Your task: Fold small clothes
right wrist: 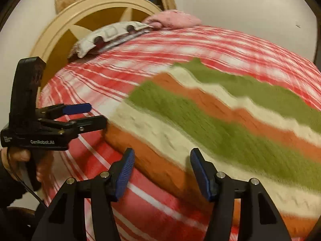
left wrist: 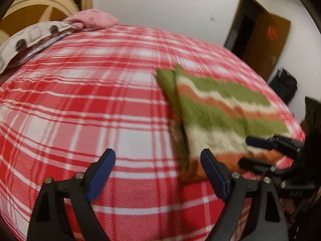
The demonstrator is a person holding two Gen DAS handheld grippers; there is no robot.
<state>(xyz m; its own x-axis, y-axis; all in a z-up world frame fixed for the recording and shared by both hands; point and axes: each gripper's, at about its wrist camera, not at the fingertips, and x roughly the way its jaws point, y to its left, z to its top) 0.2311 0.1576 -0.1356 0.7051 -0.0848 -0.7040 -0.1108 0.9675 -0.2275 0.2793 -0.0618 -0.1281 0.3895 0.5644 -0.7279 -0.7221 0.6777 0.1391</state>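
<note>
Left gripper [right wrist: 96, 113] body reads "GenRobot.AI" — jaws apart.

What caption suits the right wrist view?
Open right gripper above folded green, orange, cream striped knit on red plaid blanket.

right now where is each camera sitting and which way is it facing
Left wrist: sits on the left gripper, low over the checked blanket, looking across the bed toward a door; its own open fingers and the right gripper show.
Right wrist: sits on the right gripper, looking over the striped knit garment toward the headboard; its open fingers, the left gripper and a hand show.
Shared: garment, blanket, pillow, pink cloth.
</note>
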